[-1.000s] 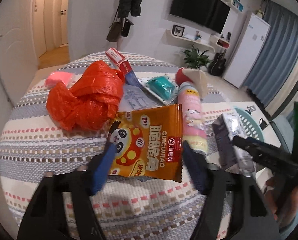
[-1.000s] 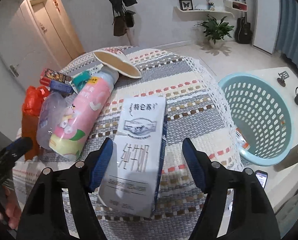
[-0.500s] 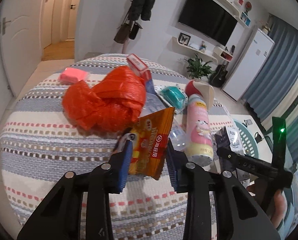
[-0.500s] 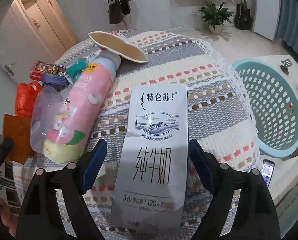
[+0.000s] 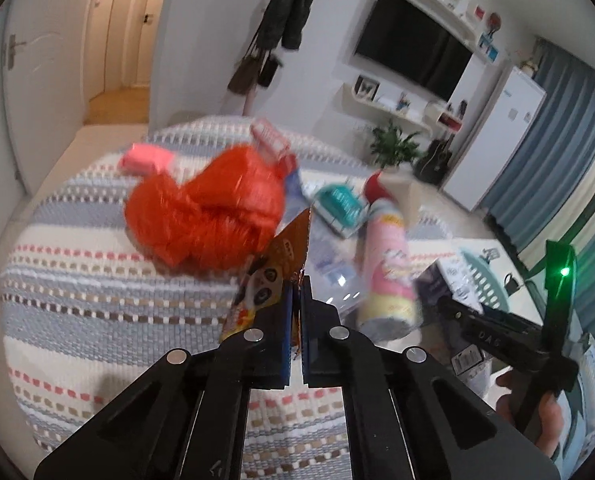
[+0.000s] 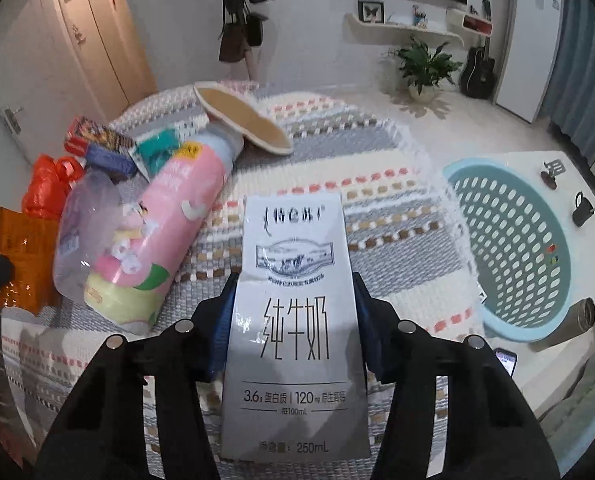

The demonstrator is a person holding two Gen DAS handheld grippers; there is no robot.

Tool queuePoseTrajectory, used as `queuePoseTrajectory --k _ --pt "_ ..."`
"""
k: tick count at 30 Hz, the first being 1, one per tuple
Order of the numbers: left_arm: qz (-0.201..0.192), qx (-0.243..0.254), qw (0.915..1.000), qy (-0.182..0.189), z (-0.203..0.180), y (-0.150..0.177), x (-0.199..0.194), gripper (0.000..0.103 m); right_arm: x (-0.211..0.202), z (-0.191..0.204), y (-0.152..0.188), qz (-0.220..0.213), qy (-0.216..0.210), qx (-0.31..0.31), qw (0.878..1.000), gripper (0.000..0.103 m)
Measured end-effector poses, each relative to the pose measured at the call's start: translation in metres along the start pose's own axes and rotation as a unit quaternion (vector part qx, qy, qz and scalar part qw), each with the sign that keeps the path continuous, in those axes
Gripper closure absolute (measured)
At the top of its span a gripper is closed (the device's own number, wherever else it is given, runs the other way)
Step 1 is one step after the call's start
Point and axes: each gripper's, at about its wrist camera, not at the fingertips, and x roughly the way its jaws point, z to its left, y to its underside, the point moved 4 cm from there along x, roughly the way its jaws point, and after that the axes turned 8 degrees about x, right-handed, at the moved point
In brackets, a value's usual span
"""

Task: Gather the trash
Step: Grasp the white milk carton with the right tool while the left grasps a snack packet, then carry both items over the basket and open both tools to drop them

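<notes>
- Left tool (image 5: 295, 292): jaws nearly together, clamped on orange snack packet (image 5: 275, 268), packet edge-on, raised off the striped desk (image 5: 97, 300).
- Right tool (image 6: 293, 304): jaws part-way apart, pressed on both sides of the milk carton (image 6: 295, 312).
- Pink bottle (image 6: 165, 224) lies left of carton; red plastic bag (image 5: 205, 216) behind packet.
- Blue basket (image 6: 513, 248) right of desk, lower.
</notes>
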Motion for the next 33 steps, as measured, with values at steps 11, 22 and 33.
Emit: queuePoseTrajectory --k 11,22,33 --pt "-0.092 0.039 0.9932 0.06 -0.041 -0.038 -0.049 0.102 -0.051 -0.017 -0.024 -0.083 -0.017 0.009 0.996 0.053" --pt "-0.105 0.097 0.9858 0.087 -0.111 -0.065 -0.037 0.102 -0.075 -0.085 -0.055 -0.13 0.002 0.062 0.99 0.053" --pt "-0.07 0.147 0.9785 0.127 -0.202 -0.088 0.028 0.102 -0.072 -0.182 -0.072 -0.149 0.042 0.116 0.981 0.053"
